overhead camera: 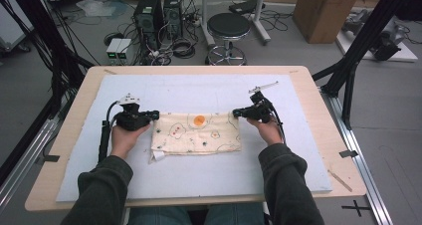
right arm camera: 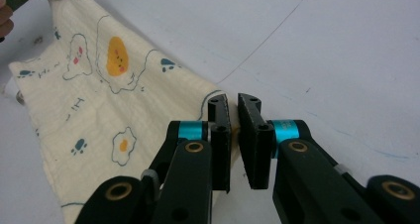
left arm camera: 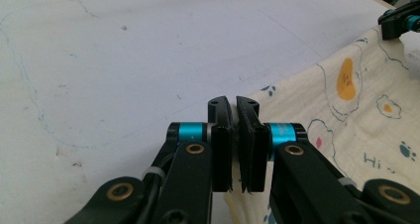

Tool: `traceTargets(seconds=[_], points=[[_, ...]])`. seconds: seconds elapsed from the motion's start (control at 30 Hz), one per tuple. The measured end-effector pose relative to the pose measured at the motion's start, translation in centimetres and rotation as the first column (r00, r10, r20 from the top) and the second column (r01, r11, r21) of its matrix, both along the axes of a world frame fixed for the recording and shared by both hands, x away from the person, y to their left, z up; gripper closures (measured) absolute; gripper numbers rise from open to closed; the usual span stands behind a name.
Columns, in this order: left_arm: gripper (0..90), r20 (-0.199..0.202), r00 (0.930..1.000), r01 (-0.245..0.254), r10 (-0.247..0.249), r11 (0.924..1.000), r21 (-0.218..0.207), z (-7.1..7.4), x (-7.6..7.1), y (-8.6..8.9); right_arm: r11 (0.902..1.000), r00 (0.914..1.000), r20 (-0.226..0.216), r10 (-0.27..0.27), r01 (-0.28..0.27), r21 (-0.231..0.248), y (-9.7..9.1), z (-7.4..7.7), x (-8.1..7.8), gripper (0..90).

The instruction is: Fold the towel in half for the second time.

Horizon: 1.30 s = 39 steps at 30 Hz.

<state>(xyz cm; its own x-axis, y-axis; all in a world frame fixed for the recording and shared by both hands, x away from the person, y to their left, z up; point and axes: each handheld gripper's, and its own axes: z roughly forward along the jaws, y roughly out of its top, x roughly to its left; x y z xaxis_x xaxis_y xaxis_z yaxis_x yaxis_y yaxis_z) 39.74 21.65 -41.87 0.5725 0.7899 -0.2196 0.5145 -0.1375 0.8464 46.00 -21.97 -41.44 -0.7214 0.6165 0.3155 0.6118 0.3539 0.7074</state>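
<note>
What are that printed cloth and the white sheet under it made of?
The cloth looks like thin woven cotton, matte cream with printed eggs and paw marks; it wrinkles softly. The sheet looks like stiff matte board, perhaps foam or card: flat, scuffed, pen-marked.

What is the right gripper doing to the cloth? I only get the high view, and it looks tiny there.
Observer: In the right gripper view, the right gripper has its black jaws almost together, with a corner edge of the cream printed cloth between them.
Operator: Is the left one the same?
Observer: Yes. The left gripper has its jaws close together on the cloth's other far corner, and cream fabric shows just below them.
Operator: What are the drawings on it?
Observer: Up close they are fried eggs with orange yolks, and little blue paw prints.
</note>
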Motion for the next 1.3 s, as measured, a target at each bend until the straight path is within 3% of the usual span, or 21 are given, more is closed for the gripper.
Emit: traceTargets(seconds=[0.47, 0.93, 1.3], points=[[84.8, 0.029, 0.9996, 0.007, -0.007, 0.9997, -0.022, 0.2, -0.8, 0.4, 0.9999, 0.9999, 0.014, 0.004, -0.004, 0.01, 0.1, 0.5, -0.6, 83.7], [84.7, 0.059, 0.9976, 0.037, -0.036, 0.9993, -0.009, 0.8, -1.6, 0.3, 0.9994, 0.9989, 0.038, 0.027, -0.028, 0.022, -0.1, 1.4, -1.5, 83.7], [84.6, 0.077, 0.9947, 0.068, -0.068, 0.9977, 0.008, 1.2, -2.3, -0.1, 0.9985, 0.9976, 0.042, 0.055, -0.056, 0.0, 0.1, 1.5, -1.9, 83.6]])
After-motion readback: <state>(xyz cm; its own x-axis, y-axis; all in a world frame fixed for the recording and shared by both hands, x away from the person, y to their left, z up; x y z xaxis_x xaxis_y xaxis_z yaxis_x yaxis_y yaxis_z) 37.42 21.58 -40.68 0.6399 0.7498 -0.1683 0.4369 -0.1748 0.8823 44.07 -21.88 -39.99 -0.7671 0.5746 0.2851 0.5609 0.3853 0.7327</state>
